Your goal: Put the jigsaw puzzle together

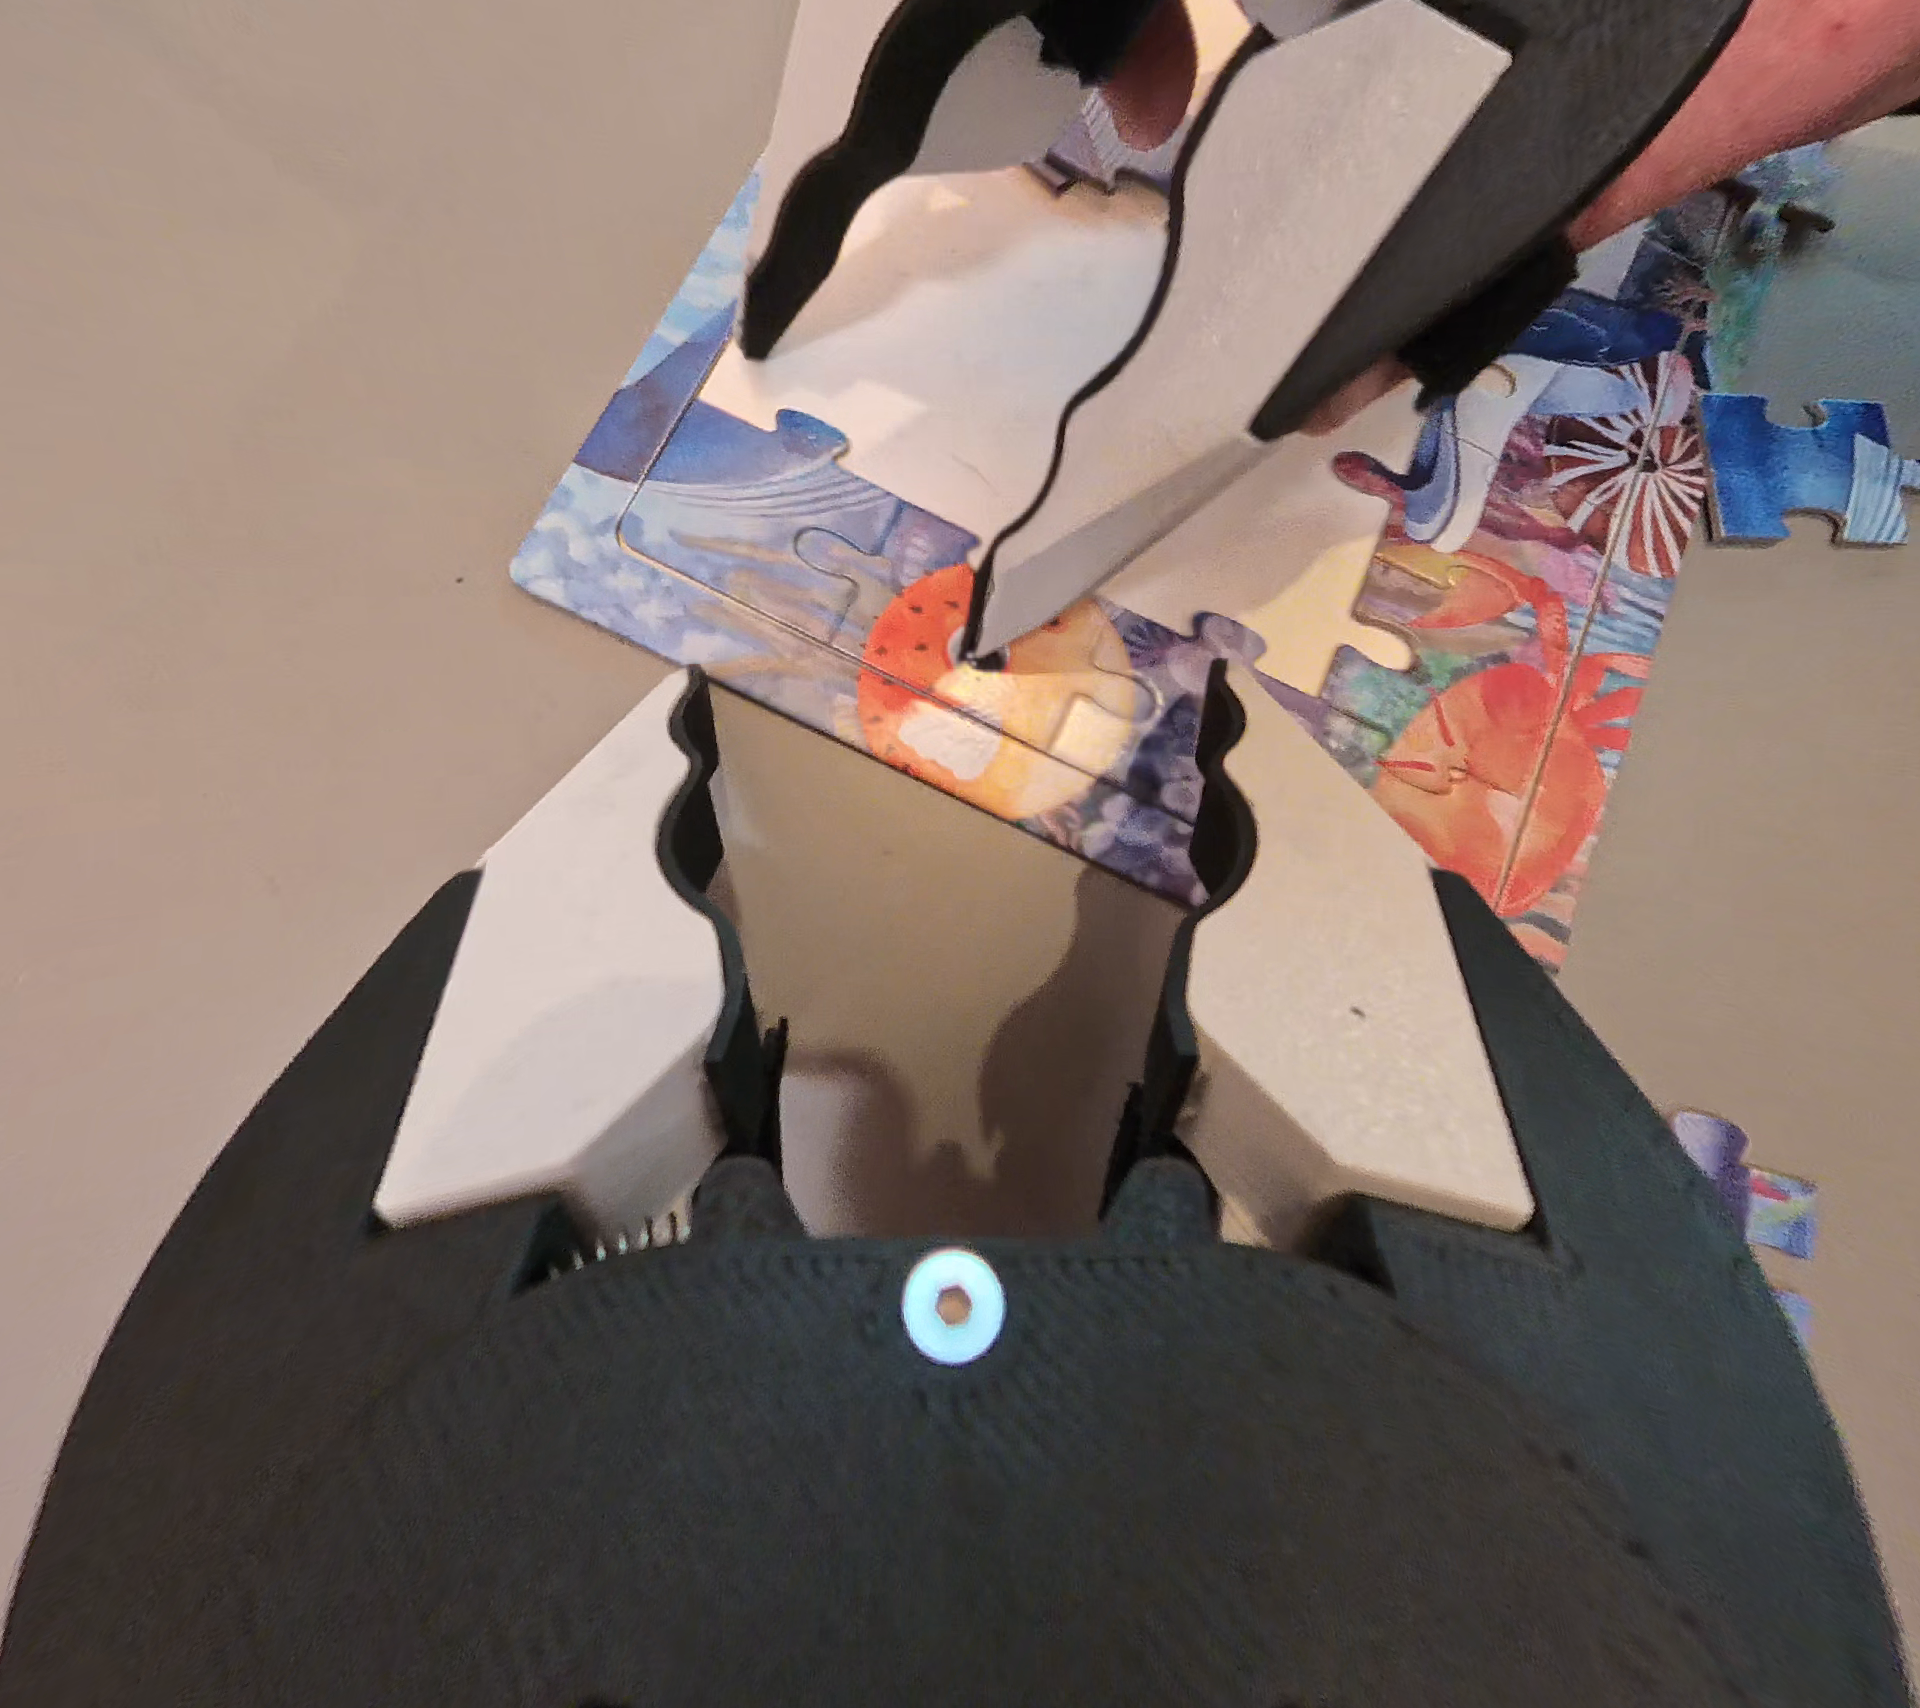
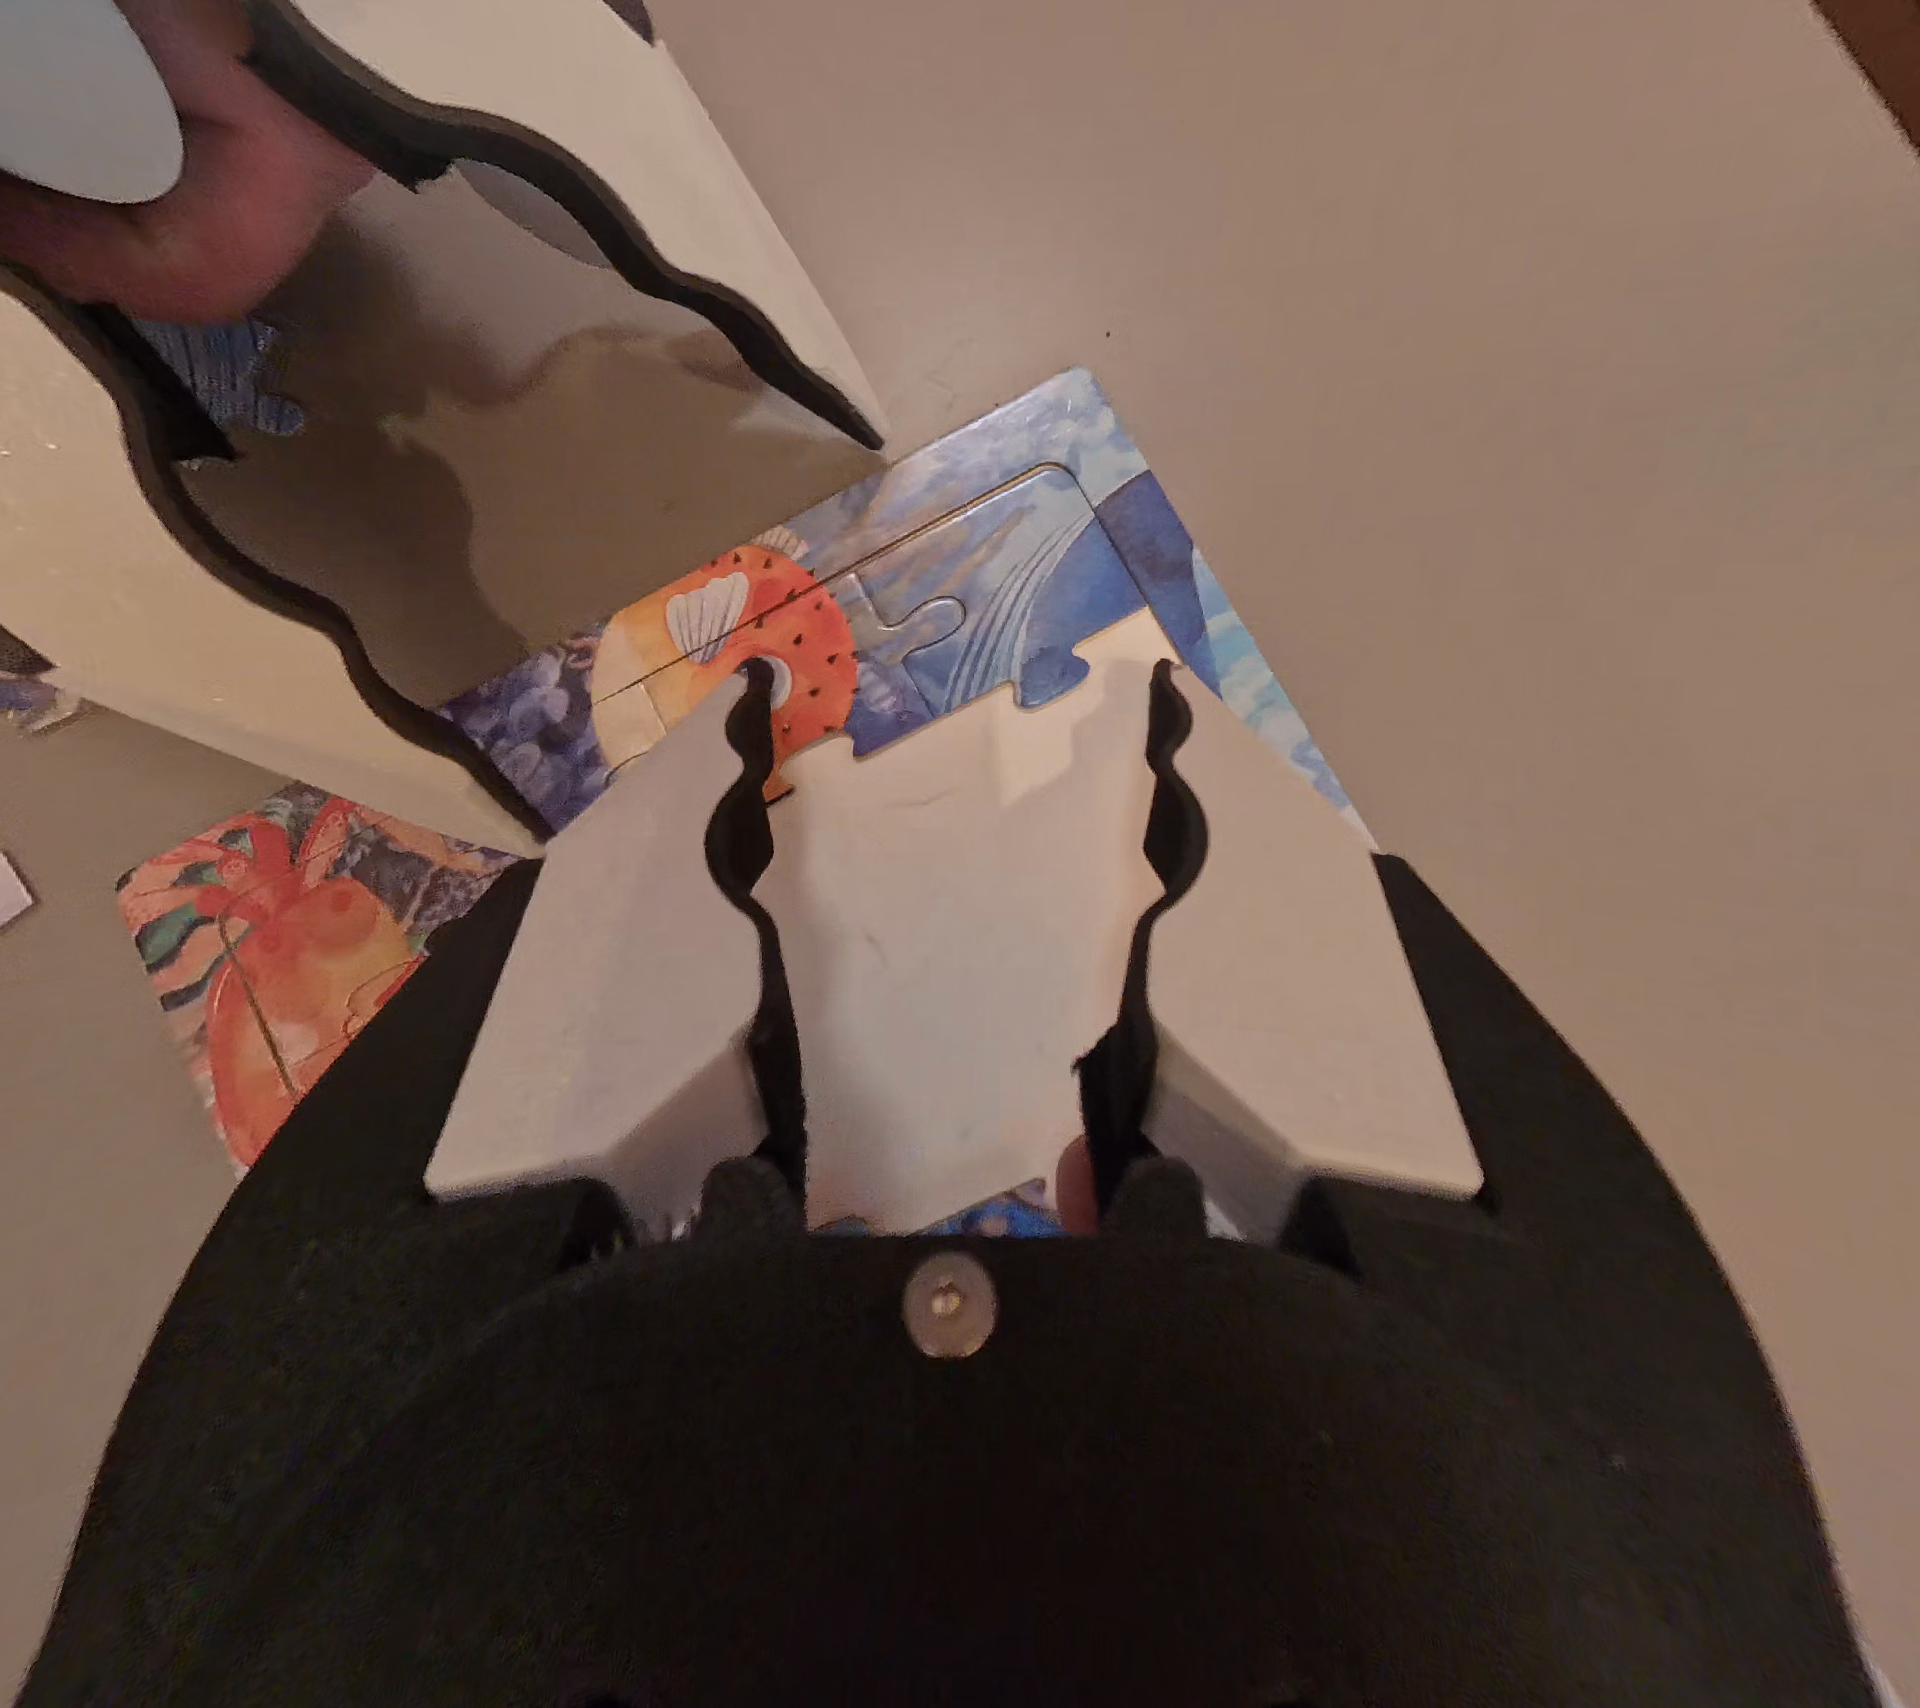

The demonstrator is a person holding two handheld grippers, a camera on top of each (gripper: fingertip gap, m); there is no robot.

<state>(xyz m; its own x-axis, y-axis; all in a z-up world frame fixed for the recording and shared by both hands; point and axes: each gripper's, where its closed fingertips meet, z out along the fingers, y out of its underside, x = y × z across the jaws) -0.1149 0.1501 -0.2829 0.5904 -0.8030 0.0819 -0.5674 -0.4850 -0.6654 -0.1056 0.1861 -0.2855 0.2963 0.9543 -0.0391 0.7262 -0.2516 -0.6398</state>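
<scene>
Glossy cardboard jigsaw puzzle (image 1: 1049, 723) lies flat on the matte beige table (image 1: 260, 411). Left gripper (image 1: 961, 682), fingers apart, hovers at its 6 o'clock edge. Right gripper (image 2: 961, 671), wavy black-edged fingers spread, presses one tip on the orange fish piece (image 1: 935, 619). A loose blue piece (image 1: 1803, 479) lies at 3 o'clock.

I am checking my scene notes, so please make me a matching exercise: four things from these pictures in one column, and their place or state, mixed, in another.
1 right tongs
2 left tongs
3 loose blue piece
4 orange crab

A printed in the joined puzzle
B open, one tip on the orange fish
C open, empty, at the puzzle's edge
D unjoined, beside the puzzle

Pairs: 1-B, 2-C, 3-D, 4-A
</scene>
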